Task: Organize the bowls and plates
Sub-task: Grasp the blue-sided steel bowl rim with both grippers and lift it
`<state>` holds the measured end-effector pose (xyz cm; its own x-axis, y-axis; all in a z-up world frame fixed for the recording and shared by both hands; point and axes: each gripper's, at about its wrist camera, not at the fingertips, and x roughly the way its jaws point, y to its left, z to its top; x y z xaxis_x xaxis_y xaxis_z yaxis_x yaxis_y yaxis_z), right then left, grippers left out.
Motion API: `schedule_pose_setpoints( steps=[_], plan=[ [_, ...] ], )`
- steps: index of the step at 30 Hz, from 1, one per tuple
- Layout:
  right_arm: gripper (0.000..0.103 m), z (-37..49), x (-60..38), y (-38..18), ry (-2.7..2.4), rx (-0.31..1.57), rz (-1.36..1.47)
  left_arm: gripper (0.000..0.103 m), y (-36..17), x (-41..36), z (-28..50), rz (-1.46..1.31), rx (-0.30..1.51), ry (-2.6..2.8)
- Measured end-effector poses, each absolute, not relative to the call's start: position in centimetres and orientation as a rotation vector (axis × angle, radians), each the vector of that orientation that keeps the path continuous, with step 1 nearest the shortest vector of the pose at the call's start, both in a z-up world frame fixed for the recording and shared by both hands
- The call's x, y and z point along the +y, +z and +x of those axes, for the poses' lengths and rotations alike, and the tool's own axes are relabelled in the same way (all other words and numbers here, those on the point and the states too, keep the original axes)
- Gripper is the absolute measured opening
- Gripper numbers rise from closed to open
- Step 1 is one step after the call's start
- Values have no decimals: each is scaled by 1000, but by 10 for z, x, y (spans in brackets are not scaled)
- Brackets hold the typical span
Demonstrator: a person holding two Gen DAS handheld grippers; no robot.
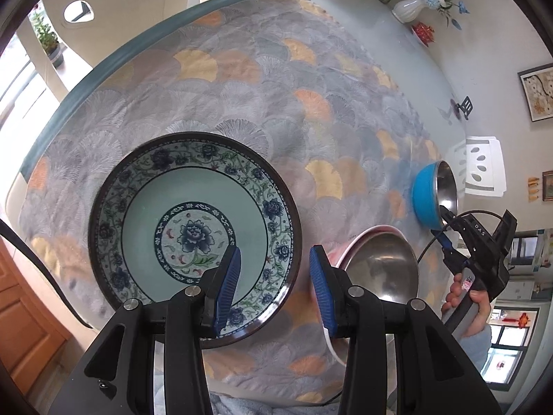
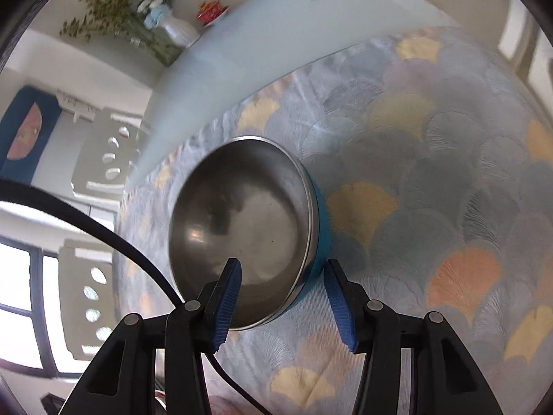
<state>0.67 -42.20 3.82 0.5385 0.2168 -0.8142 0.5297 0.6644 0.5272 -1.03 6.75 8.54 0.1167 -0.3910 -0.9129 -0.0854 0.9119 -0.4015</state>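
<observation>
the task looks barely begun: nothing is stacked yet, as far as these views show. the left claw [image 1: 273, 287] is spread apart and holds nothing; the patterned plate [image 1: 193, 228] lies flat on the tablecloth [image 1: 242, 103], its near rim passing between the two blue pads, one pad over the plate's well and the other outside the rim. just to the right of this claw sits a pink-rimmed steel bowl [image 1: 380, 263], apart from the plate.

the right claw [image 2: 283, 294] is also spread wide and grips nothing; the blue bowl [image 2: 242, 228] sits just ahead, its near edge between the pads, left pad over the steel inside, right pad outside the blue wall. whether either pad touches is unclear.

what seems left: closing on each piece, then gathering the bowls together and placing the plate.
</observation>
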Motion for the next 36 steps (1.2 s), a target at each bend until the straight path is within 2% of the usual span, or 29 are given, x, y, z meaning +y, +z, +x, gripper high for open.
schedule_pose_setpoints(
  steps=[4, 6, 7, 10, 19, 30, 36],
  plan=[
    [39, 8, -424, 27, -208, 1037, 853, 37, 83, 57, -12, -381, 1464, -243],
    [29, 9, -423, 23, -202, 1059, 821, 38, 83, 53, -14, -371, 1468, -253],
    [19, 10, -421, 22, -201, 1074, 784, 37, 83, 51, -14, -366, 1469, -255],
    [12, 5, -416, 28, -136, 1036, 772, 37, 86, 49, -16, -347, 1467, -256],
    [13, -25, -393, 24, 1, 1026, 1041, 37, 109, 48, -24, -353, 1404, -301],
    [13, -72, -336, 113, 100, 918, 932, 41, 168, 24, -48, -346, 1232, -494],
    [13, -93, -297, 126, 148, 949, 880, 49, 176, 29, -57, -377, 1188, -493]
  ],
)
